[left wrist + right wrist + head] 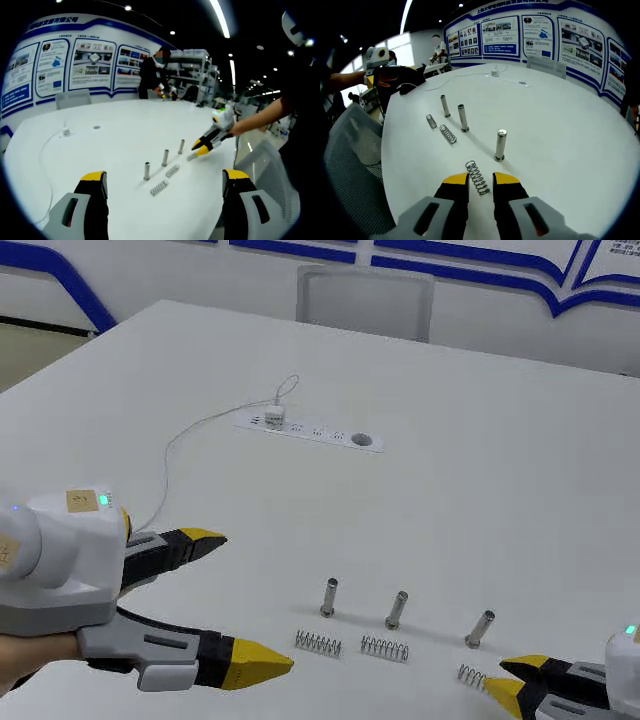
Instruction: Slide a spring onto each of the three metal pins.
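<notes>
At the left, the left hand-held gripper (235, 598) hung above the smooth white counter (450, 510). Its two black jaws with pointed yellow tips were spread wide and held nothing. To its right stood three short, round pins of shiny metal, set in a row and apart from each other: the left pin (328, 597), the middle pin (397, 609) and the right pin (480, 628), each on end. Three coiled wire springs lay flat on the counter just in front of them, one near each pin's foot: the left spring (318, 643), the middle spring (385, 648) and the right spring (471, 676). All three pins were bare. At the far right, the right hand-held gripper (510, 677) was low at the counter, its jaws only slightly parted. In the right gripper view the near end of the right spring lay between its yellow tips, and the jaws were not closed on it. Farther back on the counter lay a flat white power strip (310, 430) with a small white plug (272, 418) in it
</notes>
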`<act>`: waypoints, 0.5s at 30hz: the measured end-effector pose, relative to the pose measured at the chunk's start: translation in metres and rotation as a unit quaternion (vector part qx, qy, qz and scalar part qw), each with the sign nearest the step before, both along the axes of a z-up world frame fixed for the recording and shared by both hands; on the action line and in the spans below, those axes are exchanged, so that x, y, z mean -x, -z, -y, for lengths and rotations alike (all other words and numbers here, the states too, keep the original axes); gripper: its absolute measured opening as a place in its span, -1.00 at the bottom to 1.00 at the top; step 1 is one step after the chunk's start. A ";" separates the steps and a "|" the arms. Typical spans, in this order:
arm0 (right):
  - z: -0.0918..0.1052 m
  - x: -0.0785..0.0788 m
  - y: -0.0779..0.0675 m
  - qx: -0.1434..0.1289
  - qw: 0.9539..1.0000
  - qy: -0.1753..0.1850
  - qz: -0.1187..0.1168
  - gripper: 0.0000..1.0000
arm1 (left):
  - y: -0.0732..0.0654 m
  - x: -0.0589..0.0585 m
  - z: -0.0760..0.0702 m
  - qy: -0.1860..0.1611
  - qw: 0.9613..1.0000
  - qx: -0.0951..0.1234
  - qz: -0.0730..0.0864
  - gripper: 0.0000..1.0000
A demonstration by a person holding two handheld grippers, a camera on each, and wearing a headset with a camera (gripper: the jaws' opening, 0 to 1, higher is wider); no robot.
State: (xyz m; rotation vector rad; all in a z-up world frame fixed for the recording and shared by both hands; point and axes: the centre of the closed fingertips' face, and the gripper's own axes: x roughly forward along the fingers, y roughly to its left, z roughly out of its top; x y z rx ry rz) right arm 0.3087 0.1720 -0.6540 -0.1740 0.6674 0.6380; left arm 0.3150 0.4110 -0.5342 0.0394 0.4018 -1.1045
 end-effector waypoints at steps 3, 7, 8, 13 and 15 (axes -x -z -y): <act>0.001 0.001 0.005 -0.010 1.000 0.003 -0.009 -0.62 | 0.001 0.001 0.000 0.000 1.000 -0.001 -0.004 0.95; 0.000 0.004 0.012 -0.009 1.000 -0.007 -0.019 -0.62 | 0.003 0.002 -0.001 0.001 1.000 -0.004 -0.008 0.94; 0.000 0.004 0.013 -0.008 1.000 -0.008 -0.020 -0.62 | 0.003 0.002 -0.001 0.001 1.000 -0.005 -0.009 0.94; 0.002 0.001 0.017 -0.011 1.000 -0.007 -0.023 -0.64 | 0.004 0.001 0.000 0.002 1.000 -0.008 -0.012 0.94; 0.001 0.000 0.016 -0.020 1.000 -0.002 -0.021 -0.66 | 0.005 0.002 0.000 0.003 1.000 -0.008 -0.013 0.94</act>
